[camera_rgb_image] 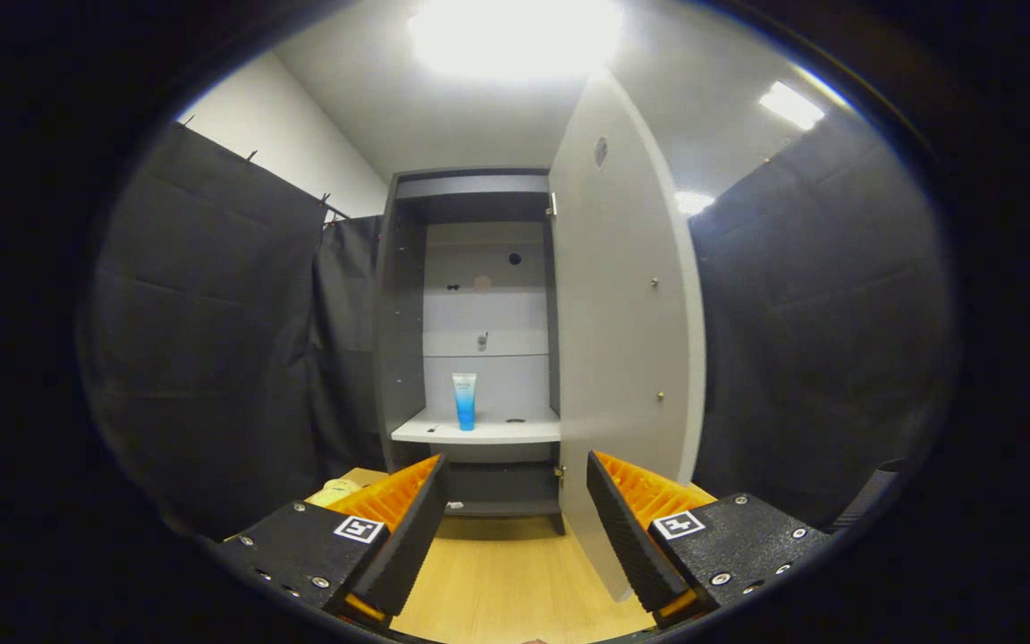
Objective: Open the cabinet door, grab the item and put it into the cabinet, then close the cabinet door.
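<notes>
The grey cabinet (408, 313) stands ahead of me with its door (622, 331) swung wide open to the right. A blue and white tube (464, 401) stands upright on the white shelf (479, 432) inside, well beyond my fingers. My gripper (515, 483) is open with nothing between its fingers, held back from the cabinet above the wooden table top (515, 572). The door's lower edge hangs just behind the right finger (627, 528).
Black cloth walls (220, 340) close in on the left and right of the cabinet. A yellowish object (336, 492) lies on the table beside the left finger, partly hidden by it. A lower dark shelf (502, 508) sits under the white one.
</notes>
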`<action>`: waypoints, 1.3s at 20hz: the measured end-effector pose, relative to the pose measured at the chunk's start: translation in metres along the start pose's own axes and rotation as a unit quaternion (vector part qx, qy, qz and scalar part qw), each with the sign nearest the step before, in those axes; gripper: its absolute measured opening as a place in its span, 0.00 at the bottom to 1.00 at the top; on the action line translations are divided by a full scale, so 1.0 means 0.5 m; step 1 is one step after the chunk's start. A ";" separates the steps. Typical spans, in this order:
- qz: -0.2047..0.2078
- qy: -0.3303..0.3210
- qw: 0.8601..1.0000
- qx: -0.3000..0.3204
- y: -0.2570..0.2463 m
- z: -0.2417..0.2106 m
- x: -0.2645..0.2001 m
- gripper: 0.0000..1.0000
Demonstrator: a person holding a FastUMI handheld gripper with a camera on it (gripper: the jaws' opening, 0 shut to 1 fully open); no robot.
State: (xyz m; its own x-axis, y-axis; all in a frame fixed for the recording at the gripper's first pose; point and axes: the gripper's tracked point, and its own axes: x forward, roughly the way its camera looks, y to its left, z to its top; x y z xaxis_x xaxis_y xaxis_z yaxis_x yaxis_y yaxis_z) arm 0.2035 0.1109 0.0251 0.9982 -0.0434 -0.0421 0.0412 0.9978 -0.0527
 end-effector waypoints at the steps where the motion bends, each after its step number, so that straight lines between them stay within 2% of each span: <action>1: -0.018 -0.002 1.000 0.002 -0.033 0.008 -0.002 0.93; 9: -0.128 -0.003 0.991 0.038 -0.266 0.046 -0.001 0.93; 15: -0.215 0.003 0.976 0.042 -0.415 0.053 0.037 0.93; 19: -0.232 -0.004 0.972 0.031 -0.455 0.075 0.085 0.95; 22: -0.226 -0.008 0.973 0.032 -0.449 0.082 0.119 0.95; 26: -0.242 0.004 0.970 0.025 -0.464 0.069 0.146 0.95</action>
State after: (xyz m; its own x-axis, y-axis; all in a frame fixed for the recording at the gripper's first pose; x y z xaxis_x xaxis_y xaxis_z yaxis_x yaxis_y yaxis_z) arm 0.2682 -0.1218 0.0687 0.8610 -0.5076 -0.0318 0.5072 0.8616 -0.0197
